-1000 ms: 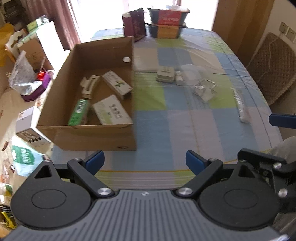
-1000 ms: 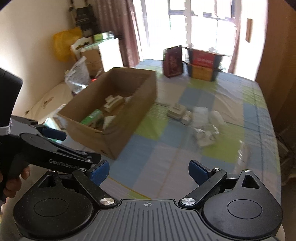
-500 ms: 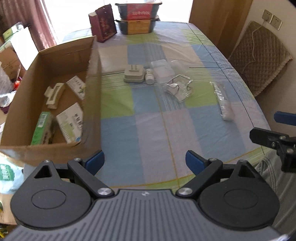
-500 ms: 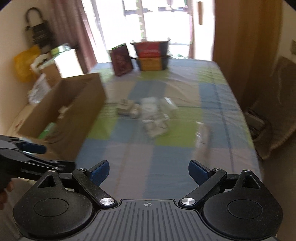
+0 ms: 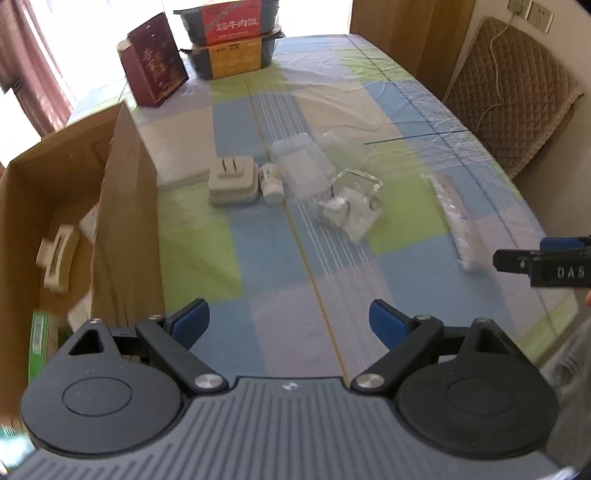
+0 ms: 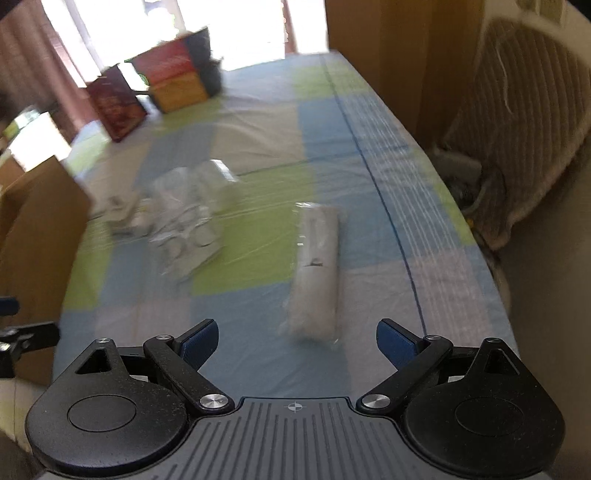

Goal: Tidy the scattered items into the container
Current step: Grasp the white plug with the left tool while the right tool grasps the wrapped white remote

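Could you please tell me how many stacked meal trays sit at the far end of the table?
2: the red-labelled tray sits on top of the orange-labelled tray, beside the dark red box.

White letters "DAB" stand on the black arm of the right gripper (image 5: 554,271) (Chinese characters on the red-labelled tray (image 5: 231,22) are too blurred to read surely).

Black left gripper (image 5: 290,319) with blue-padded fingers (image 5: 190,323), silver screws.
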The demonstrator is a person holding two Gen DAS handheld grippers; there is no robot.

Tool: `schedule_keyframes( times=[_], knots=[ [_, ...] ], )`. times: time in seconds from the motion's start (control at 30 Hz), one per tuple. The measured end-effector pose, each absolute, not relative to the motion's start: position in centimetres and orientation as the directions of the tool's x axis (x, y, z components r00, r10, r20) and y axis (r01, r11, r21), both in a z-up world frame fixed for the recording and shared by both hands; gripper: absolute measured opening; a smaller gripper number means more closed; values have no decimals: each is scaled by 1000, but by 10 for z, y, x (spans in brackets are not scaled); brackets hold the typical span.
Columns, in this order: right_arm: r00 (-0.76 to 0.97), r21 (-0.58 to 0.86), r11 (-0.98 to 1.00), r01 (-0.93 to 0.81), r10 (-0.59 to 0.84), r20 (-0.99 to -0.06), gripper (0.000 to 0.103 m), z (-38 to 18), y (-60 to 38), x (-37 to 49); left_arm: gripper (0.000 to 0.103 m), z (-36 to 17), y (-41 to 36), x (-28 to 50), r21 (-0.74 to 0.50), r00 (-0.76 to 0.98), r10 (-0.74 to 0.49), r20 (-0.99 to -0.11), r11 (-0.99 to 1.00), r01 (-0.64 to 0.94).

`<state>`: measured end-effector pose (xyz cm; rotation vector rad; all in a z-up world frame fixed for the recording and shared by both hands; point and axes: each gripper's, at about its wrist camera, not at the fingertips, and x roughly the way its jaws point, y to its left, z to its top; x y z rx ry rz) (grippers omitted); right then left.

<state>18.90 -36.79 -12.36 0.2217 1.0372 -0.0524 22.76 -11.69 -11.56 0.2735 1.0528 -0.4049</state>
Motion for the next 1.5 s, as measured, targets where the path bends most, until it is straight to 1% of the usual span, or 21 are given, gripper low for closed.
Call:
schedule_keyframes(
  times=[0.07,0.13,0.23,0.4,0.43,0.47,0.57,0.6,0.63,0.83,0.9,1.2,1.33,1.5],
  knots=[
    [495,167,971,174,61,-867,97,-133,-376,207,89,-120,-120,246,28,429,-191,-883,891,453],
    [479,147,972,186,42,-877,97,-143,-380,225,87,-125,-123,263,27,425,-191,-885,889,456],
    [461,121,976,182,24,-887,97,-161,-380,249,86,-133,-127,289,42,425,-176,-888,888,457],
    [428,75,982,171,-6,-904,97,-188,-377,275,79,-149,-132,327,68,420,-146,-896,889,453],
    [417,67,984,165,-8,-909,72,-192,-376,277,79,-152,-133,334,66,417,-145,-898,890,452],
    [405,60,986,159,-9,-914,59,-197,-376,280,76,-155,-134,340,67,413,-141,-900,890,451],
    [415,5,992,129,-50,-908,51,-198,-373,279,68,-165,-136,360,76,406,-127,-905,891,448],
    [415,1,991,132,-55,-908,50,-197,-373,279,66,-167,-136,367,78,404,-119,-907,894,440],
    [415,3,991,136,-54,-908,49,-197,-374,279,65,-170,-136,374,80,402,-112,-909,898,432],
    [418,6,992,130,-49,-907,49,-196,-375,279,59,-183,-139,409,77,399,-97,-912,914,399],
    [419,7,992,126,-47,-907,49,-196,-375,279,50,-191,-141,417,91,387,-80,-919,910,404],
    [420,-3,994,109,-48,-906,49,-197,-373,282,52,-200,-149,433,86,374,-82,-924,907,412],
    [419,-2,995,104,-46,-907,49,-197,-374,282,50,-200,-147,429,88,366,-82,-927,900,427],
    [417,-2,995,99,-43,-908,49,-197,-374,283,50,-198,-142,410,76,306,-58,-950,909,409]
  ],
)
